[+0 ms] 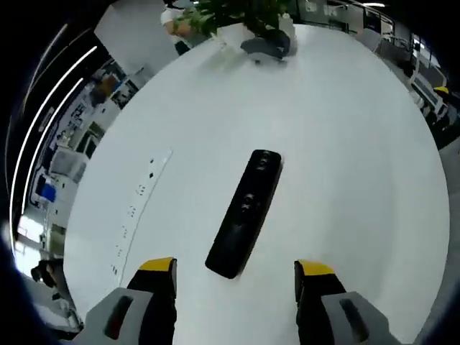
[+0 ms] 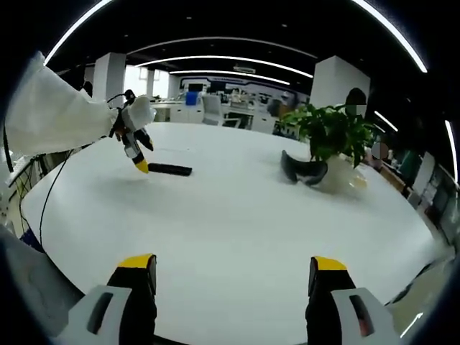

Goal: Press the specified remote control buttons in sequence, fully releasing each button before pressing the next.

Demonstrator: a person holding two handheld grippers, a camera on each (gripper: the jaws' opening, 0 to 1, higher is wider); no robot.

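The left gripper [image 1: 235, 277] is hovering open above the remote [image 1: 244, 213] lying on the table [image 1: 345, 144], the right gripper [image 2: 233, 277] is waiting open, and pressing seems not begun.

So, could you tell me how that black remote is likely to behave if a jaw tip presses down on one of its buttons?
The black remote looks like a rigid slab lying flat, so it probably won't flex or tip. The white table looks smooth, so an off-centre press might make it slide or pivot. It is slim, so likely light and easily nudged.
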